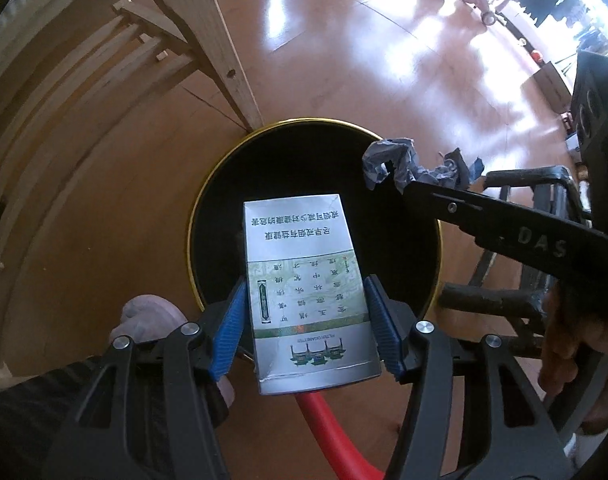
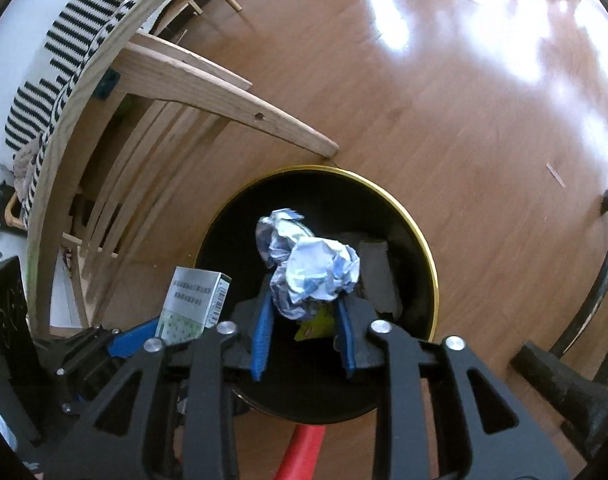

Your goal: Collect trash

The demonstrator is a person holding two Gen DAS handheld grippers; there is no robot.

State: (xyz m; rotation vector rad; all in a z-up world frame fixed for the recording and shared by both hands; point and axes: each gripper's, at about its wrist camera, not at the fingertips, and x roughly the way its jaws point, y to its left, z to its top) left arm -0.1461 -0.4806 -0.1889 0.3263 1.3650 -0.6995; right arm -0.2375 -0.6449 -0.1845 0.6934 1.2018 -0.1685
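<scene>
My left gripper [image 1: 305, 320] is shut on a silver and green cigarette pack [image 1: 309, 292] and holds it over the mouth of a round black bin with a gold rim [image 1: 220, 164]. My right gripper [image 2: 304, 336] is shut on a crumpled silver-blue wrapper [image 2: 309, 268] and holds it over the same bin [image 2: 419, 236]. In the left wrist view the right gripper [image 1: 387, 178] and the wrapper [image 1: 399, 160] show above the bin's right side. In the right wrist view the pack [image 2: 194, 304] shows at the left. Dark and yellow scraps [image 2: 375, 276] lie inside the bin.
A wooden chair leg [image 1: 228, 64] stands on the floor just behind the bin, with a slatted frame [image 2: 116, 168] to the left. A dark metal frame [image 1: 515, 280] is at the right. A red tube [image 1: 327, 432] runs below the bin. My foot [image 1: 148, 316] is at its left.
</scene>
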